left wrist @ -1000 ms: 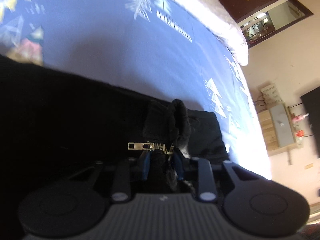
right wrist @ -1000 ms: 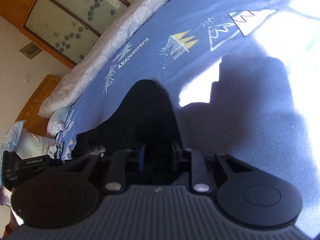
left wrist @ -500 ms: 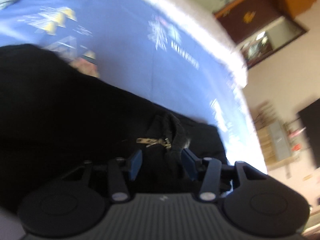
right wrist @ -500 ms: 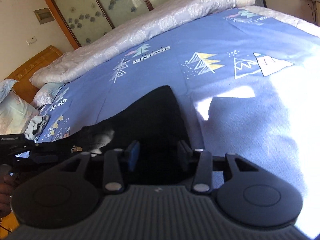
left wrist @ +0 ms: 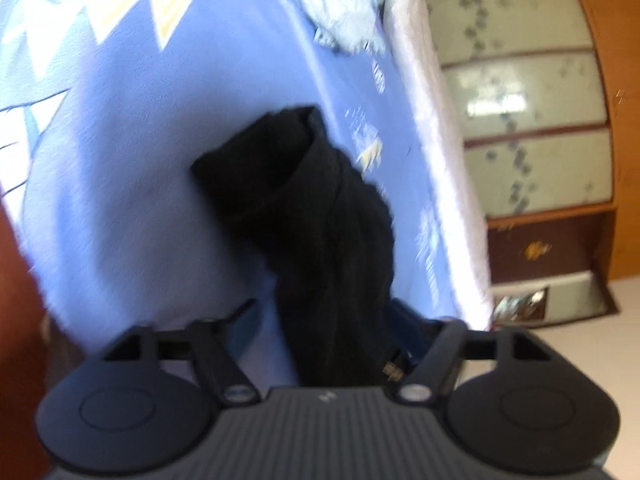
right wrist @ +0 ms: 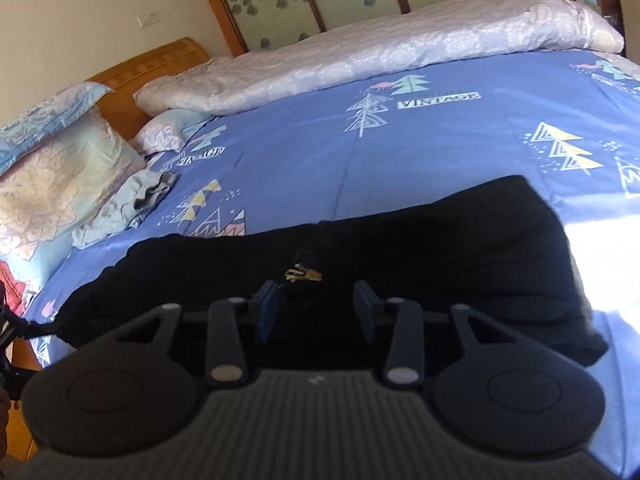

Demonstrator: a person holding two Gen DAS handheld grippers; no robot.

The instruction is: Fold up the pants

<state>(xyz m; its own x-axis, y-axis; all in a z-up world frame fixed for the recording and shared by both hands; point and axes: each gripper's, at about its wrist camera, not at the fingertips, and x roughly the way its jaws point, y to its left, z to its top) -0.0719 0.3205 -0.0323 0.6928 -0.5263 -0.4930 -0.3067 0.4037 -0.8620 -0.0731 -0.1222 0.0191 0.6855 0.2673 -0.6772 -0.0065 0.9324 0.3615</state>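
The right wrist view shows the whole bed (right wrist: 304,152): black pants (right wrist: 400,248) lying across the blue sheet, a brass zipper (right wrist: 304,276) near the middle, pillows (right wrist: 60,160) and a white duvet (right wrist: 380,52) behind. The left wrist view, blurred, shows only a bunched end of the pants (left wrist: 320,220) trailing over the sheet toward a wooden cabinet (left wrist: 540,120). The right tool (right wrist: 316,306) is spread wide just above the pants, holding nothing. The left tool (left wrist: 332,344) also stands wide, with pants fabric lying loose between its fingers. A second ago both tools were clamped on the fabric; since then both have let go.
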